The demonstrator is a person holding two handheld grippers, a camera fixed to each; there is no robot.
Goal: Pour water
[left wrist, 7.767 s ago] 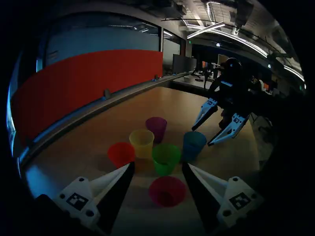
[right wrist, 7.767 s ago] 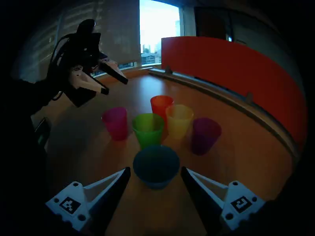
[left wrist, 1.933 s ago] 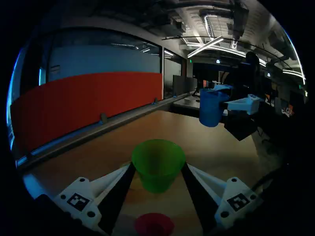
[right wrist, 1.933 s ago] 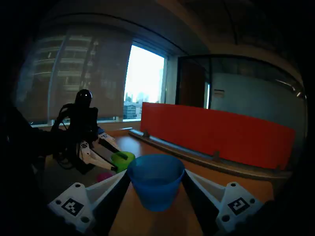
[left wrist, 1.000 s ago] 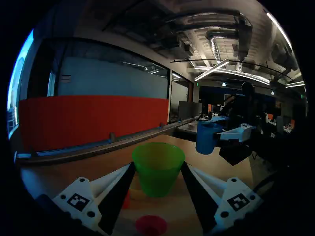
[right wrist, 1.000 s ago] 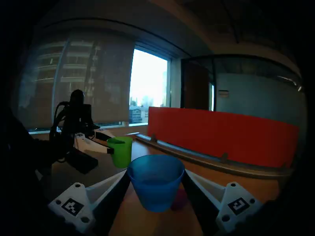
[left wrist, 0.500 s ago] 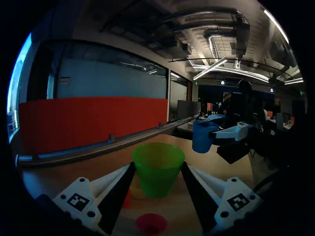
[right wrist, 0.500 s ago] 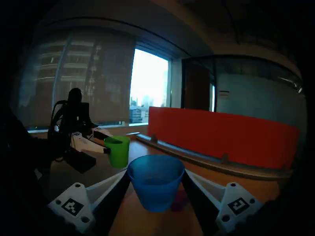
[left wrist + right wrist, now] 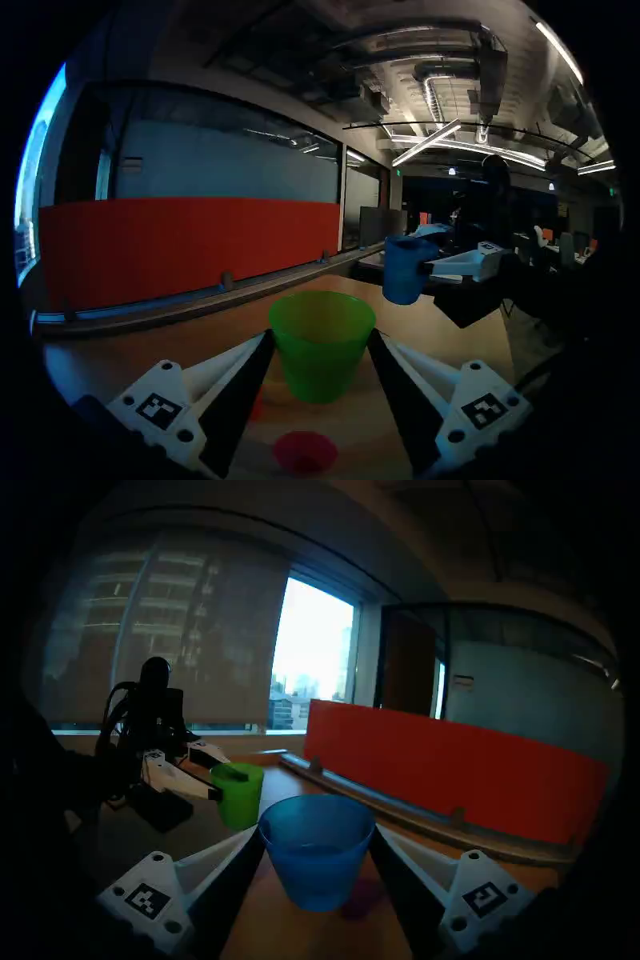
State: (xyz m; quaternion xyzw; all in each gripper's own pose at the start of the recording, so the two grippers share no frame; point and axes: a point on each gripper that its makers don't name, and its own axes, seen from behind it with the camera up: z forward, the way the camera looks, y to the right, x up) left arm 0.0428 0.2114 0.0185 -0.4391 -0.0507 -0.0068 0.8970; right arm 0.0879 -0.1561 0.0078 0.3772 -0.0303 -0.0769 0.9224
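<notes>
- the left gripper has its jaws clenched on a green cup, one finger pressed against each side of the wall, the rim showing above the fingertips.
- the green cup is held upright and clear of the bench. a pink cup stands on the bench below it, near the lower edge of the left gripper view.
- the right gripper has its jaws grasping a blue cup the same way, a finger on either side, with the open mouth facing the camera.
- in the left gripper view the blue cup hangs in the air up and to the right of the green cup, close to upright, the two cups apart and not touching.
- in the right gripper view the green cup sits to the left of the blue cup and farther off, carried by the other gripper, with a dark sleeve behind it.
- the light is dim, so what is inside the blue cup is hard to tell.
- a red partition runs along the far edge of the bench, and a bright window stands beyond it.
</notes>
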